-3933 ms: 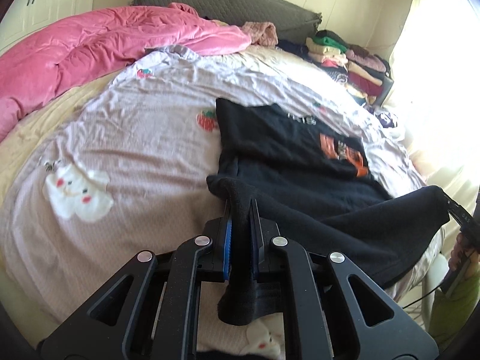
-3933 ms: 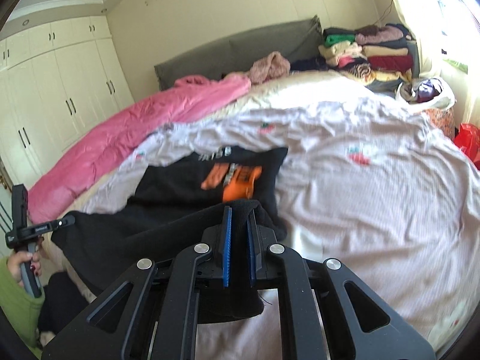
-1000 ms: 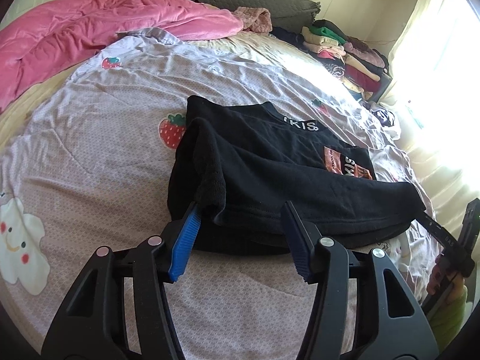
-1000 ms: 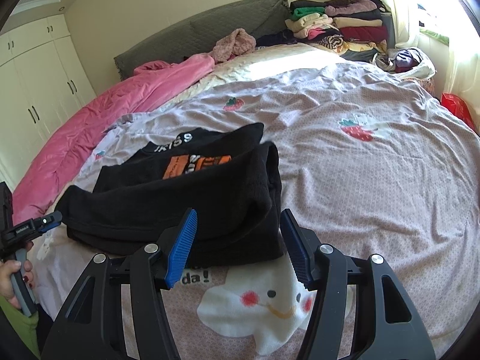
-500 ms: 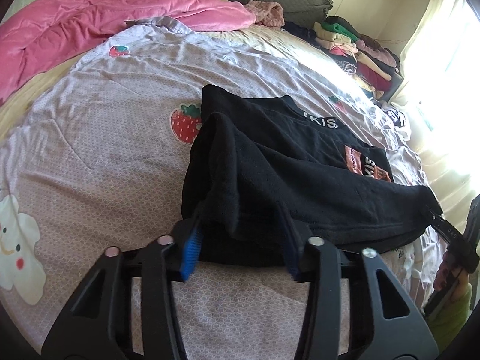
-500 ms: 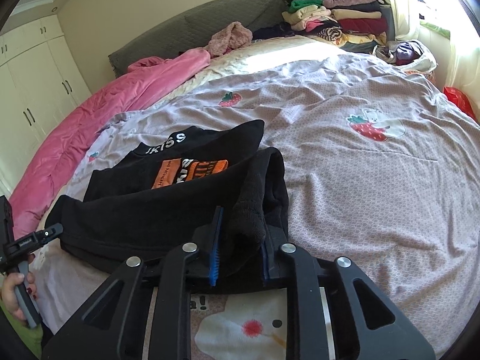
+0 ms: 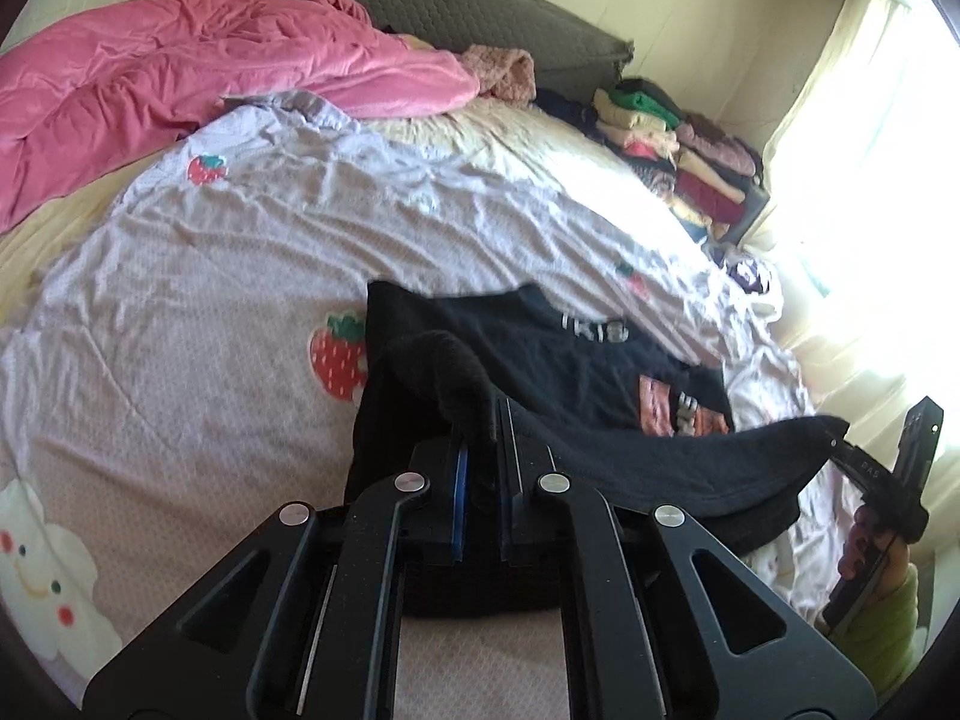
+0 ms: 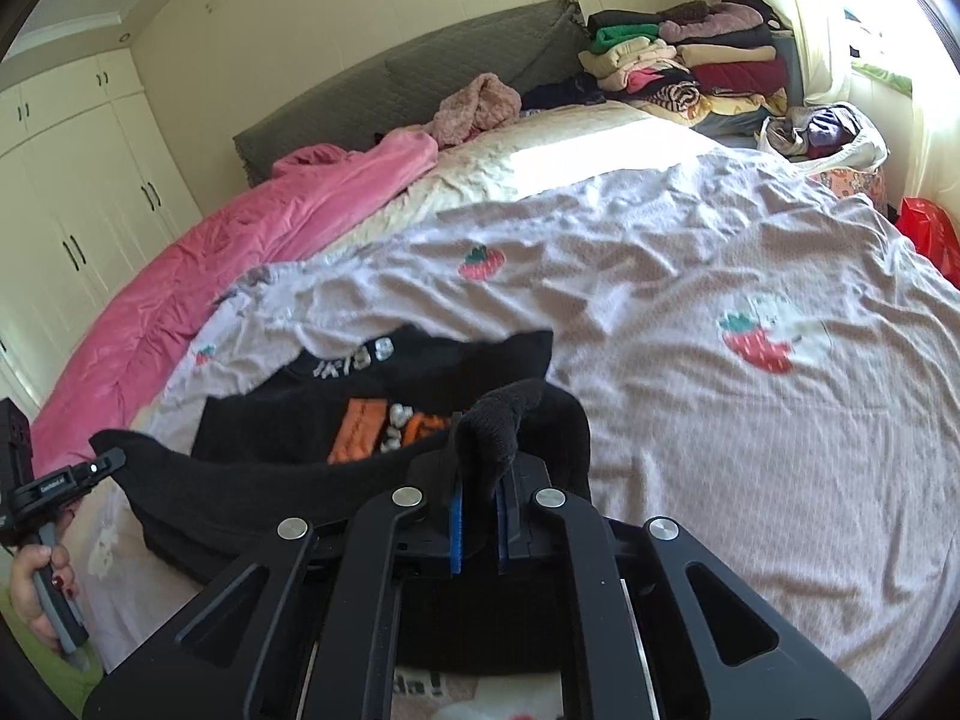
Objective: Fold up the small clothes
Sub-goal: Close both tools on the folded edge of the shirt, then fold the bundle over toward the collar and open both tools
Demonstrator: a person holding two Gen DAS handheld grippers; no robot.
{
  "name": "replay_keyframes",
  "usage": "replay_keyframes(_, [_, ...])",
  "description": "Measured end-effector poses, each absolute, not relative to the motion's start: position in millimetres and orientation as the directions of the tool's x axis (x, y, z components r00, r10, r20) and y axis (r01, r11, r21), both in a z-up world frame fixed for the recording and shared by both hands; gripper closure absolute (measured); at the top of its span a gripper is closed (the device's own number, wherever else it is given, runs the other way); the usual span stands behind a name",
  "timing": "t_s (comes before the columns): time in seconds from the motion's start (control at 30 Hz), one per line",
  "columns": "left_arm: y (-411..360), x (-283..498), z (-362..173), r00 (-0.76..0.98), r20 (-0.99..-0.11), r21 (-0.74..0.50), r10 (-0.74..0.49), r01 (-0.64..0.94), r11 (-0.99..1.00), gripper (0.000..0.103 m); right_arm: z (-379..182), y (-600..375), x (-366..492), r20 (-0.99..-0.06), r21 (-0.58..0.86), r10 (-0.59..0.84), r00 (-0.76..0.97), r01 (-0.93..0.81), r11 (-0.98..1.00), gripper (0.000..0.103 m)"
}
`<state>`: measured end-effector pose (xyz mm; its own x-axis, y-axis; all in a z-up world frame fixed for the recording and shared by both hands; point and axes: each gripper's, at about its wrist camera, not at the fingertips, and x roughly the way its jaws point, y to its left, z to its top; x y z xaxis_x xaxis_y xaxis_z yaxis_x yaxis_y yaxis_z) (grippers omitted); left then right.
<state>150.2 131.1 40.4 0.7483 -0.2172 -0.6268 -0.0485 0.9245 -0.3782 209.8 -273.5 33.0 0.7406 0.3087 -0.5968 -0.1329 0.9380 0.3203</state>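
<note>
A black top (image 7: 558,354) with an orange print (image 8: 384,426) lies on the lilac strawberry bedsheet (image 7: 210,312), its near part doubled over. My left gripper (image 7: 482,427) has its jaws closing tight on a bunched corner of that near fold, raised off the sheet. My right gripper (image 8: 480,477) is closing the same way on the opposite corner of the black top (image 8: 258,480). The fold hangs stretched between them. Each wrist view shows the other gripper at the far corner: the right gripper (image 7: 840,443), and the left gripper (image 8: 108,461) in a person's hand.
A pink duvet (image 8: 240,252) lies along the bed's far side by a grey headboard (image 8: 390,84). Folded clothes are stacked (image 8: 678,66) near the window. A white bag of clothes (image 8: 822,132) and a red bag (image 8: 930,234) stand beside the bed. White wardrobes (image 8: 72,180) line the wall.
Both grippers went from wide open around the fold's corners to shut on them. Both then lifted the fabric a little off the sheet.
</note>
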Motion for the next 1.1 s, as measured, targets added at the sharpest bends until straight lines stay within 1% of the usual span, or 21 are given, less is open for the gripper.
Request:
replay_keyframes(0.1, [142, 163, 47, 0.756, -0.619, -0.400, -0.211, -0.073, 0.913, 0.101, 42, -277, 225, -0.580, 0.354, 0.328, 0.745, -0.132, 0.926, 0.097])
replay_keyframes(0.2, [156, 181, 42, 0.746, -0.636, -0.431, -0.198, -0.132, 0.892, 0.101, 42, -279, 245, -0.581, 0.399, 0.349, 0.735, -0.116, 0.909, 0.097])
replay_keyframes(0.3, [159, 196, 32, 0.733, -0.651, -0.445, -0.197, -0.160, 0.881, 0.101, 30, -281, 266, -0.607, 0.441, 0.349, 0.714, -0.062, 0.895, 0.097])
replay_keyframes(0.4, [158, 211, 20, 0.713, -0.677, -0.426, -0.183, -0.177, 0.887, 0.101, 16, -281, 282, -0.629, 0.451, 0.332, 0.703, -0.018, 0.892, 0.097])
replay_keyframes(0.57, [166, 234, 6, 0.711, -0.680, -0.460, -0.179, -0.223, 0.860, 0.101, -6, -284, 304, -0.662, 0.460, 0.311, 0.682, 0.043, 0.887, 0.097])
replay_keyframes(0.7, [167, 244, -9, 0.724, -0.667, -0.477, -0.176, -0.233, 0.848, 0.096, -22, -281, 317, -0.696, 0.439, 0.283, 0.660, 0.079, 0.895, 0.096])
replay_keyframes(0.73, [167, 242, -12, 0.735, -0.655, -0.479, -0.176, -0.224, 0.849, 0.093, -27, -280, 320, -0.707, 0.435, 0.284, 0.648, 0.081, 0.897, 0.096])
replay_keyframes(0.77, [167, 240, -13, 0.740, -0.649, -0.481, -0.177, -0.218, 0.850, 0.090, -29, -278, 322, -0.713, 0.429, 0.286, 0.640, 0.076, 0.900, 0.091])
replay_keyframes(0.83, [167, 236, -12, 0.745, -0.640, -0.488, -0.190, -0.203, 0.849, 0.072, -29, -275, 319, -0.716, 0.412, 0.277, 0.641, 0.067, 0.909, 0.090])
replay_keyframes(0.87, [167, 234, -10, 0.750, -0.635, -0.481, -0.184, -0.199, 0.854, 0.067, -26, -274, 317, -0.712, 0.402, 0.273, 0.647, 0.057, 0.914, 0.088])
replay_keyframes(0.9, [167, 230, -5, 0.759, -0.631, -0.465, -0.161, -0.203, 0.862, 0.059, -24, -274, 315, -0.707, 0.397, 0.270, 0.654, 0.051, 0.916, 0.080])
replay_keyframes(0.93, [167, 226, 1, 0.771, -0.619, -0.453, -0.147, -0.198, 0.869, 0.057, -21, -274, 310, -0.696, 0.400, 0.273, 0.665, 0.043, 0.915, 0.075])
replay_keyframes(0.97, [168, 223, 5, 0.779, -0.610, -0.450, -0.144, -0.190, 0.873, 0.057, -19, -274, 307, -0.686, 0.405, 0.274, 0.674, 0.041, 0.913, 0.063])
replay_keyframes(1.0, [168, 220, 9, 0.784, -0.605, -0.444, -0.141, -0.185, 0.877, 0.057, -16, -275, 303, -0.680, 0.396, 0.255, 0.688, 0.052, 0.917, 0.058])
replay_keyframes(1.1, [164, 210, 17, 0.781, -0.616, -0.375, -0.098, -0.182, 0.909, 0.057, -4, -275, 287, -0.657, 0.331, 0.183, 0.731, 0.062, 0.942, 0.058])
